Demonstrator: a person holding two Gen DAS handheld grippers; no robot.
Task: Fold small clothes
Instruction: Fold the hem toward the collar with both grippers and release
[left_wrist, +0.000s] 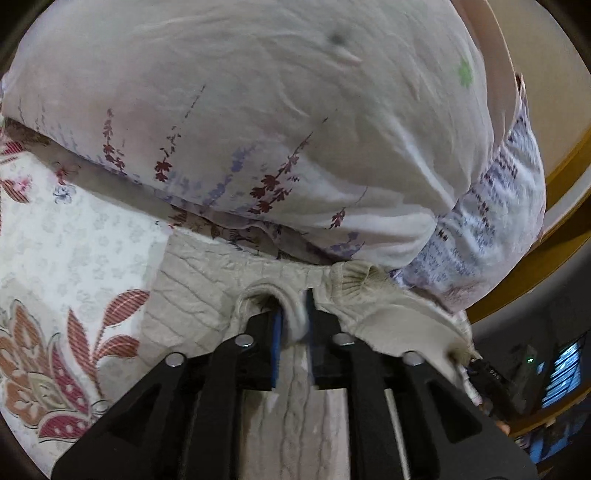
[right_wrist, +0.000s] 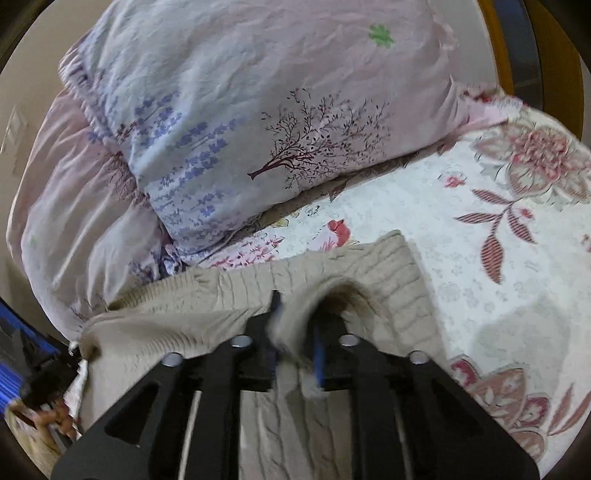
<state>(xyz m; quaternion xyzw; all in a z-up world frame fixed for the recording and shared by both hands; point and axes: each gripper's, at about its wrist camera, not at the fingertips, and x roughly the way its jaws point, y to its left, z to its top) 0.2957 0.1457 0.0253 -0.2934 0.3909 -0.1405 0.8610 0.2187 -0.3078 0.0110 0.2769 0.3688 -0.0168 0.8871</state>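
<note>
Gripping a fold of the beige knit sweater in my left gripper: left wrist view shows the two blue-padded fingers closed on a raised loop of fabric, with the rest of the knit lying on the floral bedsheet ahead and to the left. Ribbed cuff sits just right of the pinch. A lavender-print pillow lies right behind the garment, its lower edge overhanging the far hem. Right wrist view: my right gripper is likewise clamped on a bunched ridge of the same sweater, fabric wedged between the pads. From here the knit spreads left across the frame toward my other gripper, partly visible at the left margin, and forward to a ribbed hem that stops short of the tree-print pillow. Bare sheet lies to the right. Judgement: the garment's long axis runs side to side between my two grippers, both pinching the near edge, neither clearly nearer. The coming fold probably carries this edge forward over the body; the pillow ahead limits room.
</note>
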